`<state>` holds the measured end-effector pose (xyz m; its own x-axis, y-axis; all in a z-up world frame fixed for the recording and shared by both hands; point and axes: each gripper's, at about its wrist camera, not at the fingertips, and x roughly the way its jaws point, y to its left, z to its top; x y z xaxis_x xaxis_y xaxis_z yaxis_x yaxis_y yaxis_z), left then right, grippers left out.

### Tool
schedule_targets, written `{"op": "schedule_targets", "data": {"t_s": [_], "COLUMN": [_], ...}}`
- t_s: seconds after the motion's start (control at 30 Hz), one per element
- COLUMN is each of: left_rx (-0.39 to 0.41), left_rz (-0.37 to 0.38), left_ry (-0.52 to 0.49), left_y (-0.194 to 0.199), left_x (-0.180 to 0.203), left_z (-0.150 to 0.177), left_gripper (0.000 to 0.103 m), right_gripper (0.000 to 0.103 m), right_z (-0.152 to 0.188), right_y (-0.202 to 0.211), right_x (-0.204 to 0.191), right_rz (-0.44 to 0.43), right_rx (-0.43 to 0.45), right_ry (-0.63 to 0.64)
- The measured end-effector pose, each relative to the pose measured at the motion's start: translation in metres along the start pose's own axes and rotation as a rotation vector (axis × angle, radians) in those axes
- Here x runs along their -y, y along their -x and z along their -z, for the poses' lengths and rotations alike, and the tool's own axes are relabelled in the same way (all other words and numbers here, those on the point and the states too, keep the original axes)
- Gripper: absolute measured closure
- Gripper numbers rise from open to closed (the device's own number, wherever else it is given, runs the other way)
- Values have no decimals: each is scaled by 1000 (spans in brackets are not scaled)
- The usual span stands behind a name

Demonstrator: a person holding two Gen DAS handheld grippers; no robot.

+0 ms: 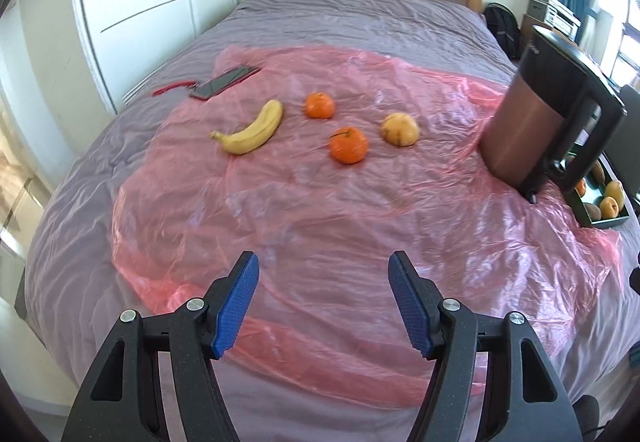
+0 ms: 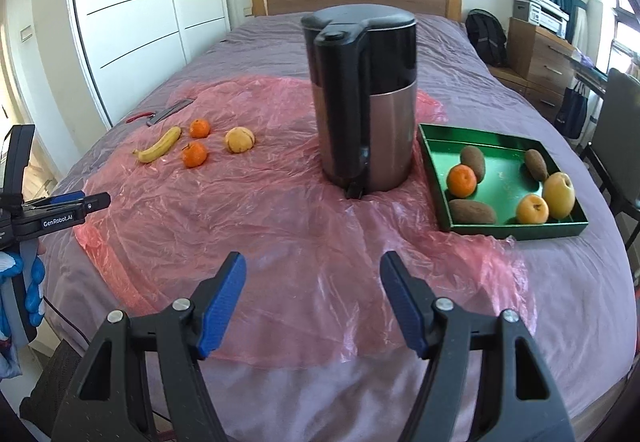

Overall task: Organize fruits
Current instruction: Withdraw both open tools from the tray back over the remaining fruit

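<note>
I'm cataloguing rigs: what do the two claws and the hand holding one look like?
Both the left claw and right claw have black plastic arms with silver rivets and blue textured pads. The left unit's side reads "GenRobot.AI". The hand wears a blue-and-white glove.

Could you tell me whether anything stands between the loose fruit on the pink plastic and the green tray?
Yes: the kettle stands upright on the plastic sheet, between the banana with its neighbouring fruit and the green tray.
</note>
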<state>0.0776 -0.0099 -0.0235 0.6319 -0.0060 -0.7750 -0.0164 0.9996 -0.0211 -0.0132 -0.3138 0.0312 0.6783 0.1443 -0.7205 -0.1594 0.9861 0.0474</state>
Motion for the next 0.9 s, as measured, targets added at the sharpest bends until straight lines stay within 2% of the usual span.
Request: {"op": "schedule_targets", "data": {"t_s": [0.17, 0.43, 0.73, 0.9], "left_rx": [-21, -34, -34, -44], "left_rz": [-5, 18, 79, 93], "left_ry": [64, 106, 63, 27], "left_y": [-12, -29, -61, -93], "left_x": [-25, -38, -13, 6], "left_z": [4, -4, -39, -65], "left_gripper": [41, 41, 41, 41], "right_gripper": [18, 18, 18, 18], "right_z": [-6, -28, -74, -96], "right_y": [-20, -57, -103, -135], "right_x": [-28, -65, -98, -108], "right_rz": [-35, -78, -132, -135], "right_rx": [-36, -70, -61, -61], "right_ry": [56, 145, 203, 225]}}
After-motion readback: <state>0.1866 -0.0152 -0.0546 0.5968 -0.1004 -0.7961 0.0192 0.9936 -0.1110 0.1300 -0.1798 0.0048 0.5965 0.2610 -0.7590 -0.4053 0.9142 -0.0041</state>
